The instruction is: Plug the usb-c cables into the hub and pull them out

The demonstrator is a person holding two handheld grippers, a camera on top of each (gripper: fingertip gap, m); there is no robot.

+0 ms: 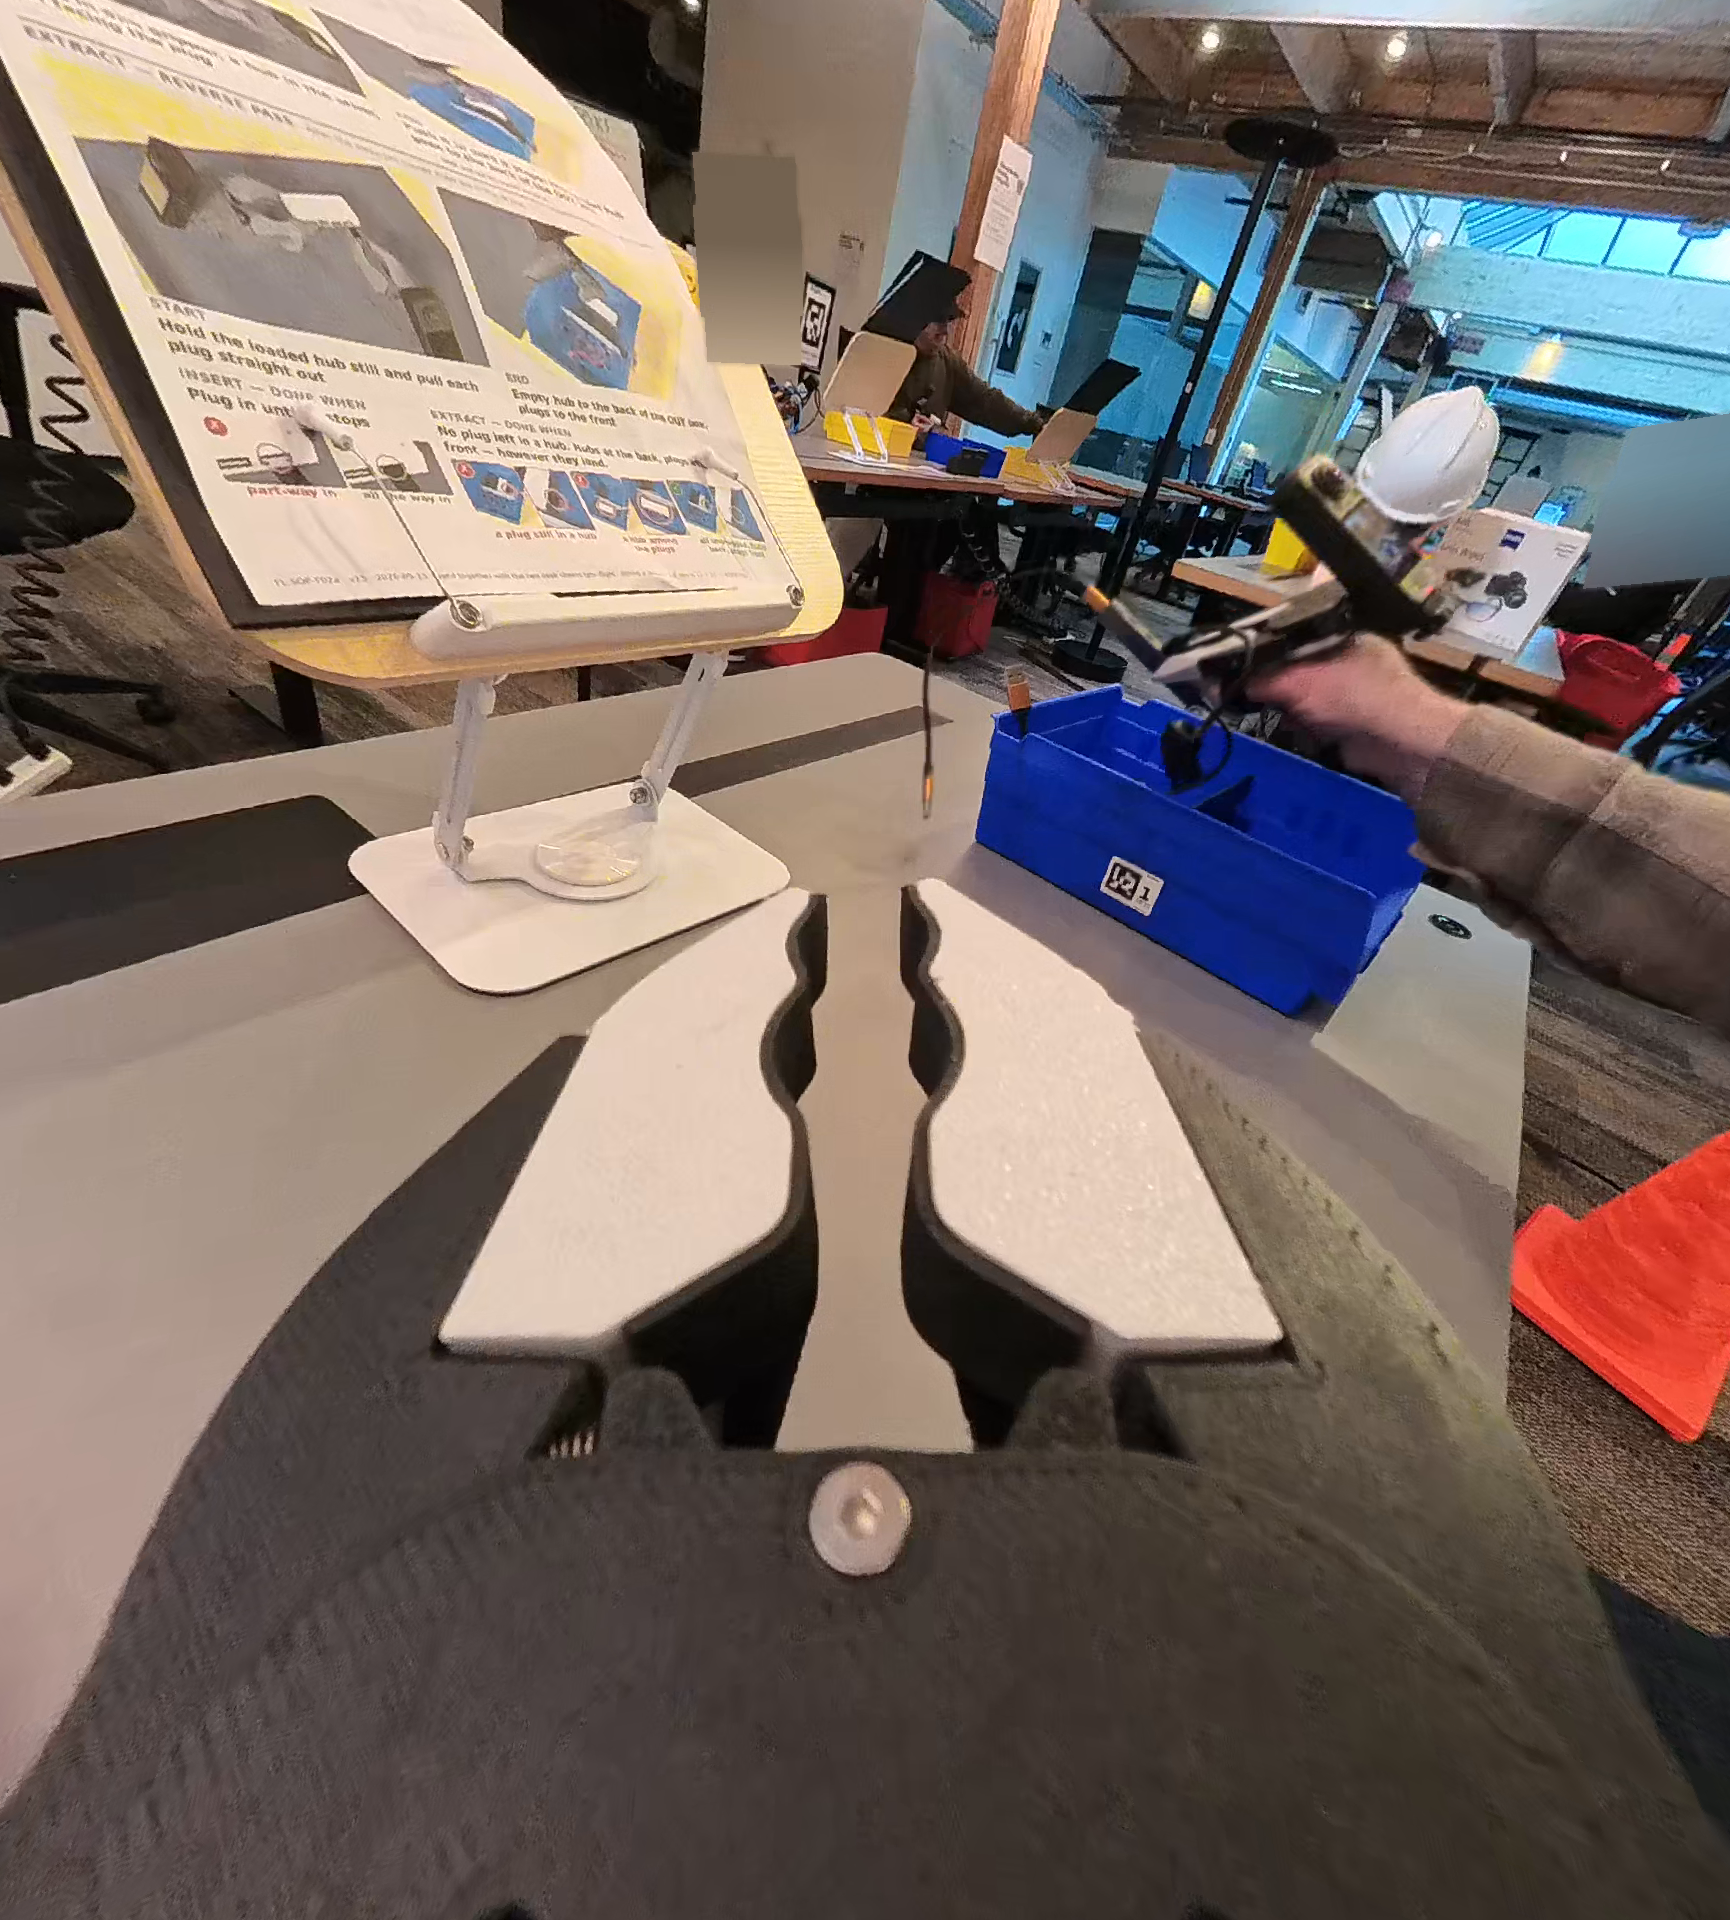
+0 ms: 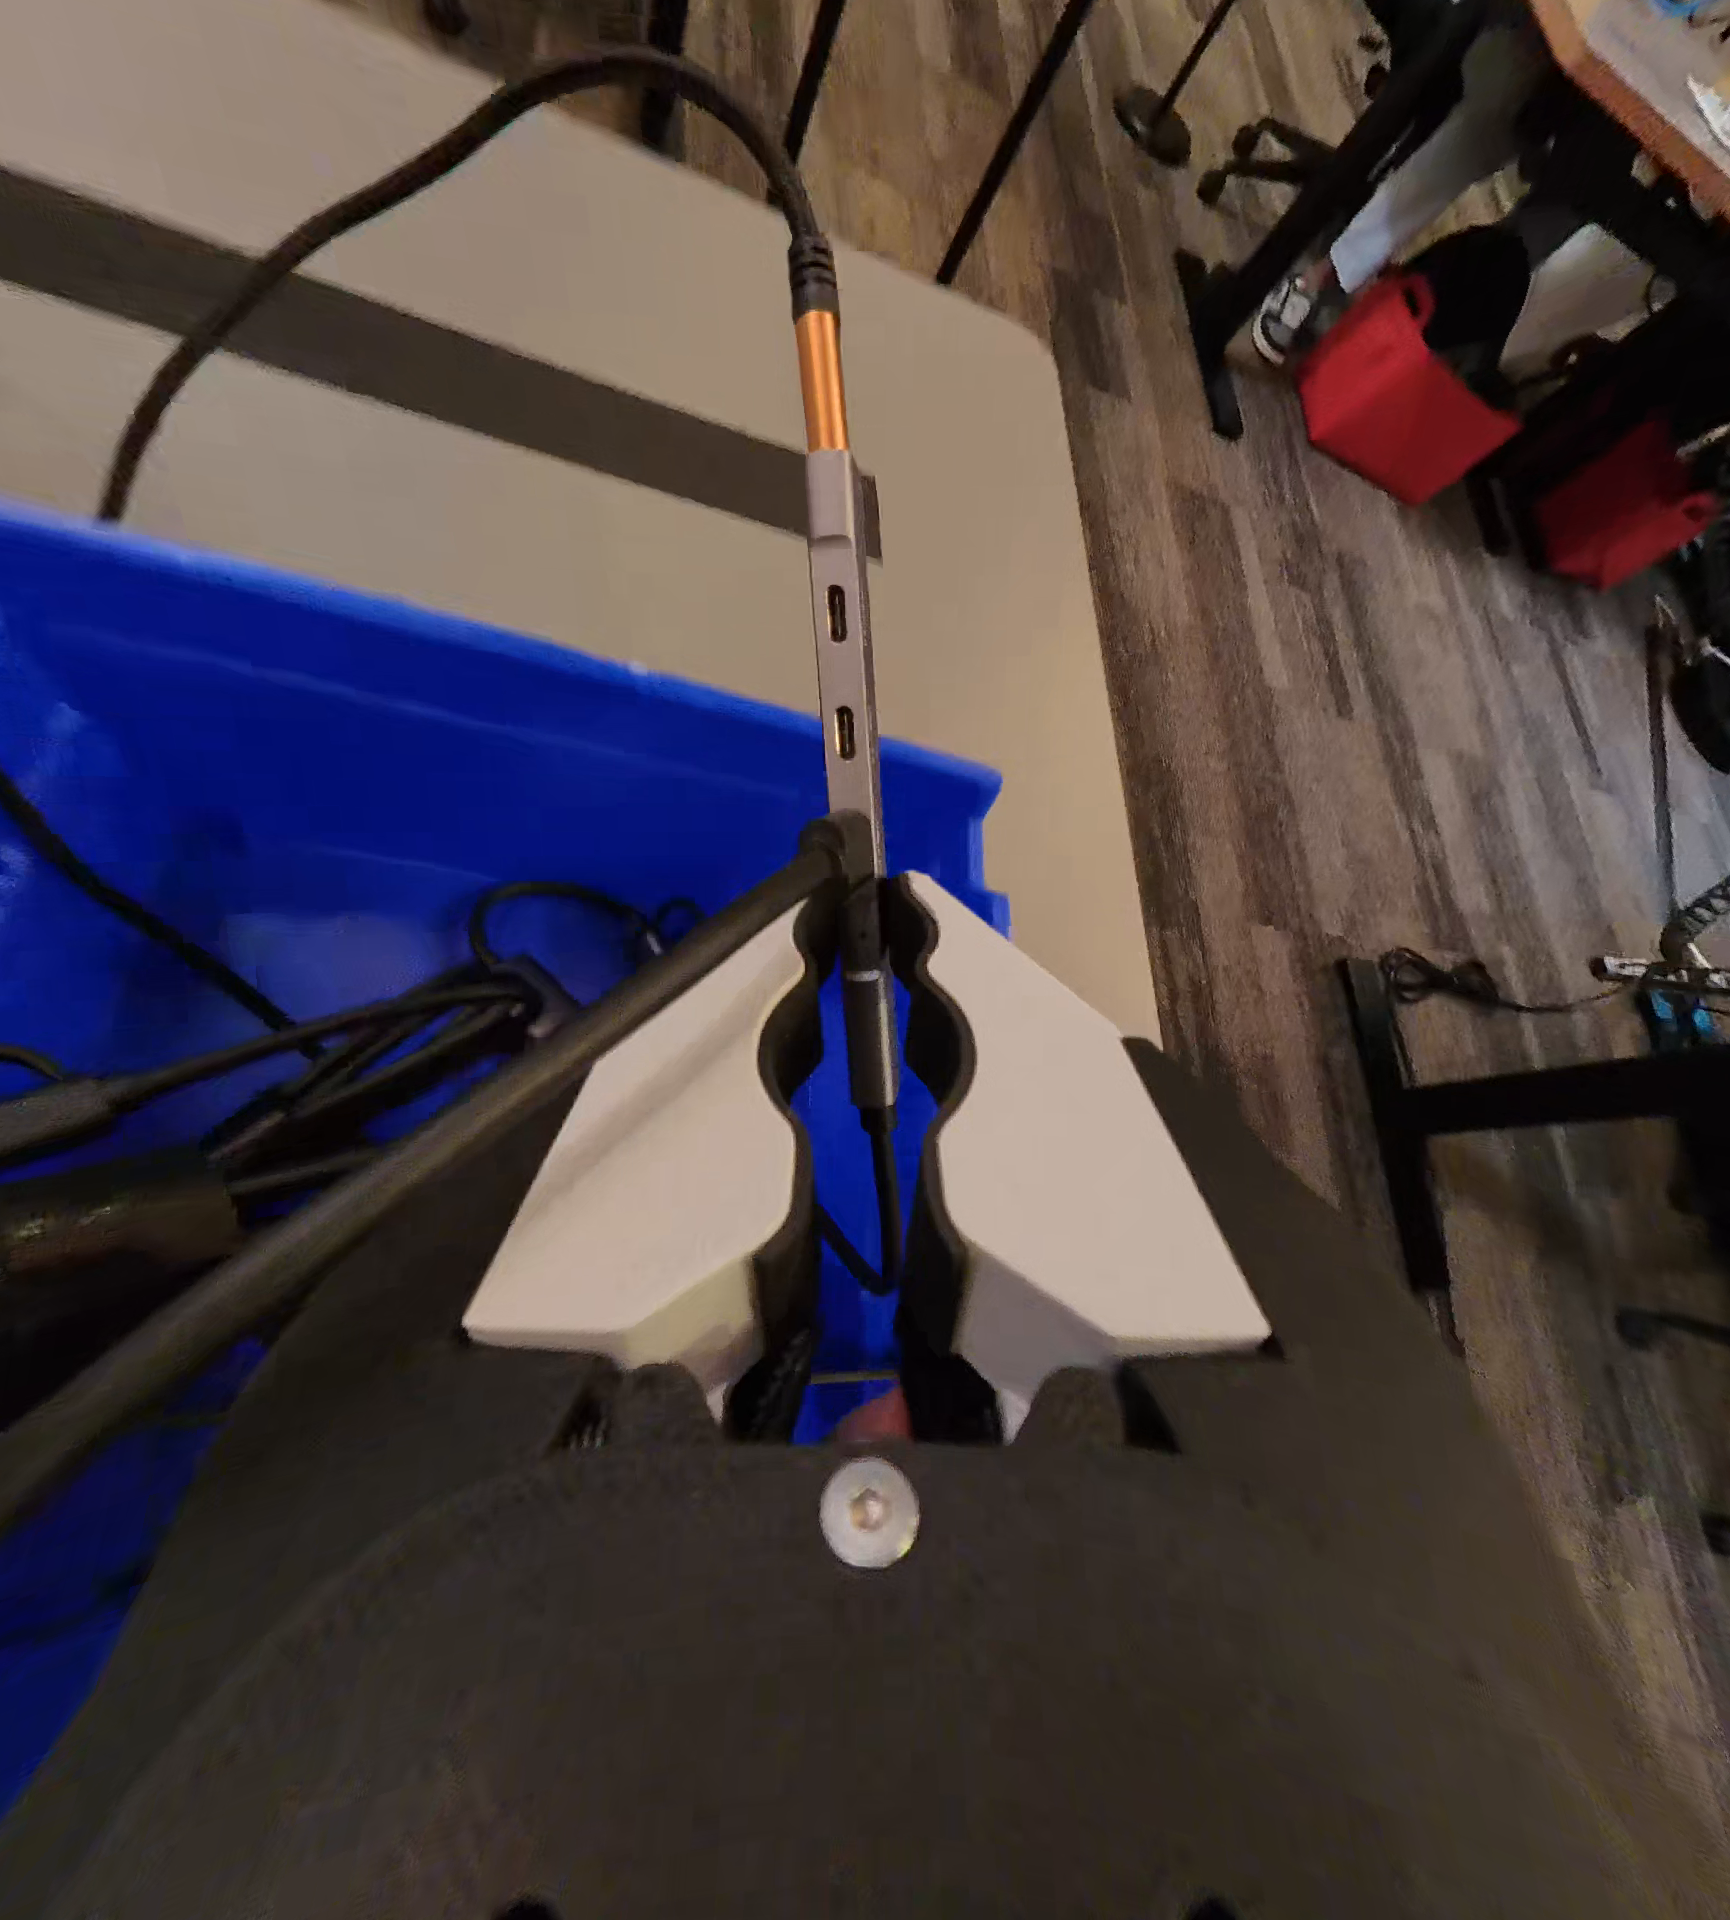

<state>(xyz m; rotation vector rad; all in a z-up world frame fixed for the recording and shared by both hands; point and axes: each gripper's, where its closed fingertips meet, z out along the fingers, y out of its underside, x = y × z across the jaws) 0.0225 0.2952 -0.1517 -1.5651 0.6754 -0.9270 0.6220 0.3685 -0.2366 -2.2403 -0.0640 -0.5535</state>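
Here the left gripper (image 1: 863,914) is hovering low over the grey tabletop (image 1: 165,1122), its jaws standing apart with nothing between them and only bare tabletop showing through the gap. Ahead of it, a white stand (image 1: 570,894) is carrying a tilted board with an instruction sheet (image 1: 393,312), and to the right a blue bin (image 1: 1193,862) is sitting near the tabletop's edge. Above that bin, a hand (image 1: 1339,707) is holding the right gripper (image 2: 866,894) up in the air. In the right wrist view, those jaws are clamping the near end of a slim grey USB-C hub (image 2: 845,644), which is sticking out forward edge-on beyond the fingertips, showing two vacant ports along its side. An orange collar (image 2: 825,379) is joining the hub's far end to a black braided cable (image 2: 425,177) that is arcing away to the left and down behind the bin wall. A black USB-C cable (image 2: 528,1049) is meeting the hub just at the fingertips and trailing off to the lower left, over a bundle of dark cables (image 2: 113,1174) lying inside the bin. An orange cone (image 1: 1692,1268) is lying on the floor to the right.
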